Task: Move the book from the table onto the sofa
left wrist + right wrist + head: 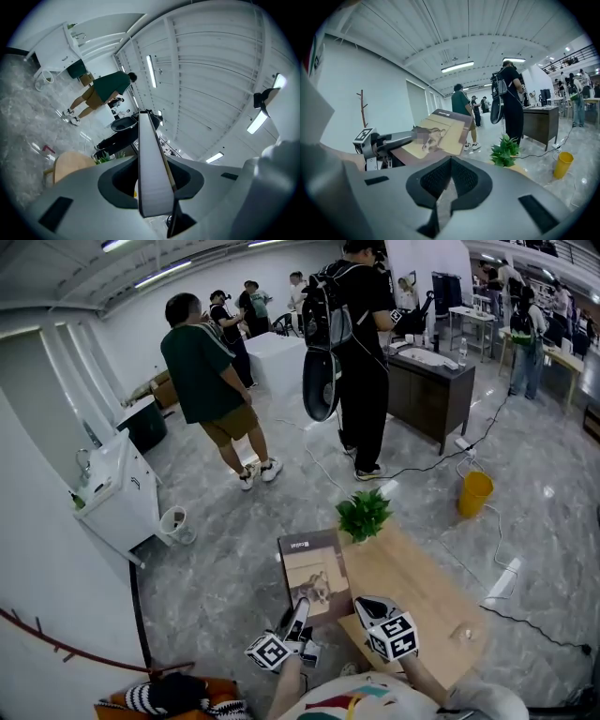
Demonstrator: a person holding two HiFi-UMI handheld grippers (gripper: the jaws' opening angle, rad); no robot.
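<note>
One book (314, 576), clamped at its near edge in my left claw (298, 613), stretched lengthwise away from me, raised beside the table (427, 592); my right claw (367, 604), shut and empty, sat just right.

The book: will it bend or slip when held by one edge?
Probably stiff: the book sticks out flat from the left tool, pinched at one edge, without drooping. One tool carries it alone, so it's likely fairly light. Its surface looks smooth, so it might slip if jerked.
</note>
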